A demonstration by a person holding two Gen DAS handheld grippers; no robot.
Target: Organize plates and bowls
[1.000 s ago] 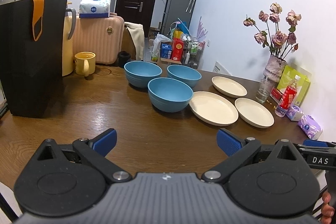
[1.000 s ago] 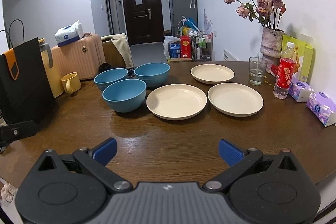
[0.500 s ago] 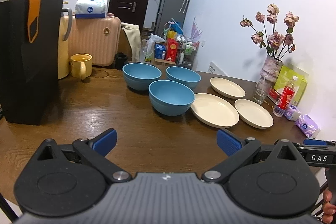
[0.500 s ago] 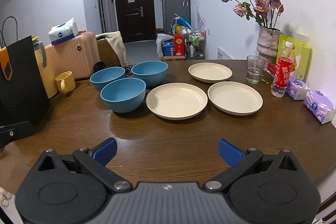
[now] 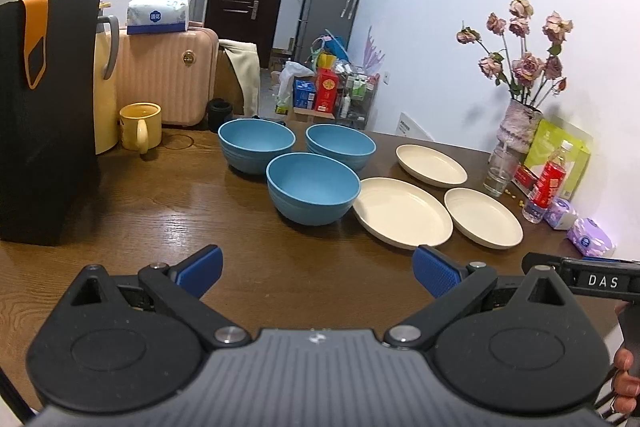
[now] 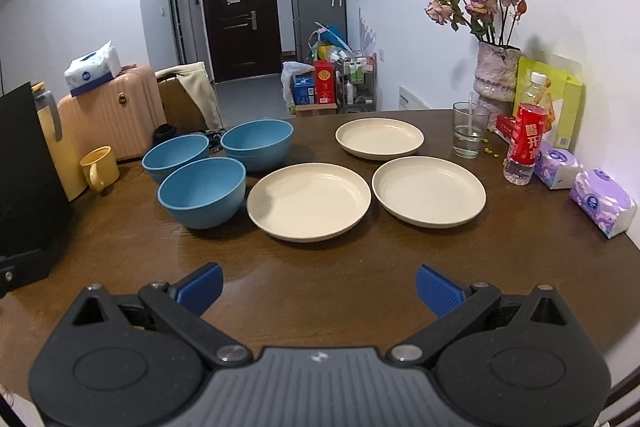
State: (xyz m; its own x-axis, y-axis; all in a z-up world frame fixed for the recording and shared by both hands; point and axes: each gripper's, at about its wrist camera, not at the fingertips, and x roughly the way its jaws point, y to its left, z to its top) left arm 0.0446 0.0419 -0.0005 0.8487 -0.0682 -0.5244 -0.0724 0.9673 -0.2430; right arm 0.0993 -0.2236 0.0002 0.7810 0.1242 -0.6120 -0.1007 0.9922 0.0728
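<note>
both the left gripper [image 5: 316,269] and the right gripper [image 6: 318,285] hover spread wide and empty over the near edge of the table [image 6: 320,259]. nothing is stacked yet, so this looks like the approach. next probably calls for closing on a rim. three blue bowls [image 6: 202,191] cluster left, three shallow cream plates [image 6: 308,201] lie just beside them.

You see three bowls [image 6: 202,193] close together on the surface [image 6: 320,267], left of three plates [image 6: 308,207]. A glass [image 6: 470,129] stands near the far right edge.
</note>
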